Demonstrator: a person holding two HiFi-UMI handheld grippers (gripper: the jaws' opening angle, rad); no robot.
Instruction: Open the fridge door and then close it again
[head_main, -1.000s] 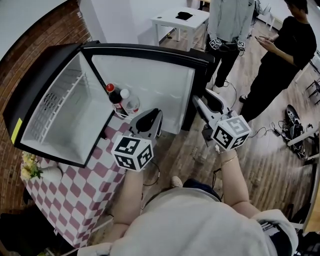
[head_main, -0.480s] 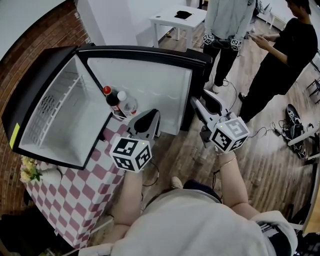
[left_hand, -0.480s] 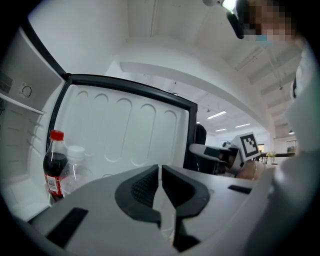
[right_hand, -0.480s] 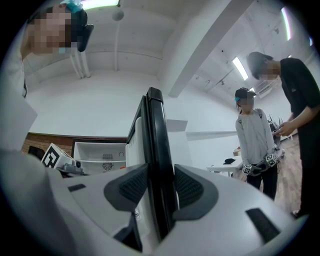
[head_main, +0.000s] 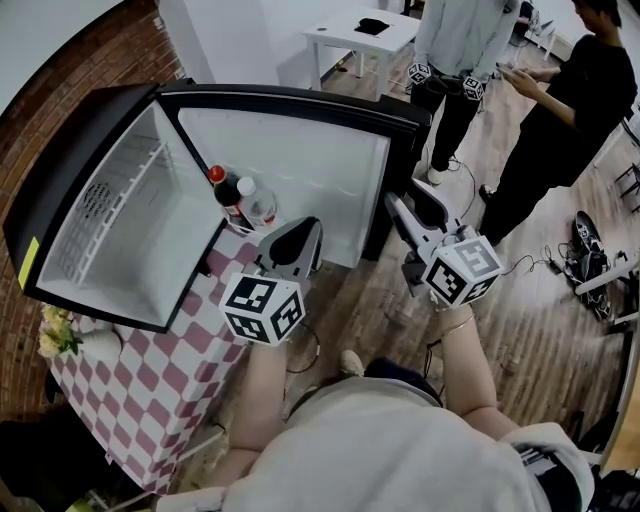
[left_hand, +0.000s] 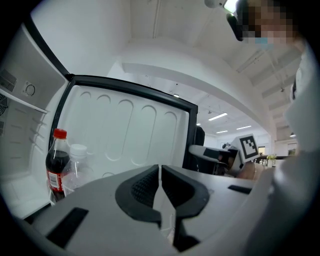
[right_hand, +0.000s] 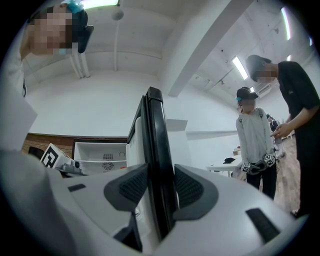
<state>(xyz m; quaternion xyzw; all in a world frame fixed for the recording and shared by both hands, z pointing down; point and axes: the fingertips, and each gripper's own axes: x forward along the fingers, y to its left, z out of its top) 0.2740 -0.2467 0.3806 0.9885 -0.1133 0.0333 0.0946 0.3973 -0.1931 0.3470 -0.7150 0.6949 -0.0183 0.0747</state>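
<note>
While the compact black fridge (head_main: 62, 180) with its white interior stands on the surface draped in a pink-and-white chequered cloth (head_main: 150, 390), the fridge door (head_main: 300, 160), black-framed with a white moulded liner, stands wide open to the right of the fridge cabinet. The liner faces the person.

Right gripper (head_main: 405, 196): positioned at the free outer edge of the fridge door, on the side farthest from the fridge cabinet. The right gripper view shows its fingers (right_hand: 190, 187) clamped on that black door edge, one pad against each face.

Left gripper (head_main: 303, 228): positioned in front of the door liner, near its lower edge, between the fridge cabinet and the right gripper. It touches nothing. The left gripper view shows its fingers (left_hand: 142, 187) closing, with only a thin slit left between the pads and no object in that slit.

Door shelf contents: a dark cola bottle with a red cap (head_main: 228, 196) and a clear plastic bottle with a white cap (head_main: 258, 206) stand upright, side by side, at the hinge end of the door, just beside the fridge cabinet opening.

Surroundings: a small white vase of pale flowers (head_main: 60, 342) sits on the cloth in front of the fridge. Beyond the fridge, a white table (head_main: 360, 40) stands on the wooden floor, and two people (head_main: 560, 120) stand near it.
</note>
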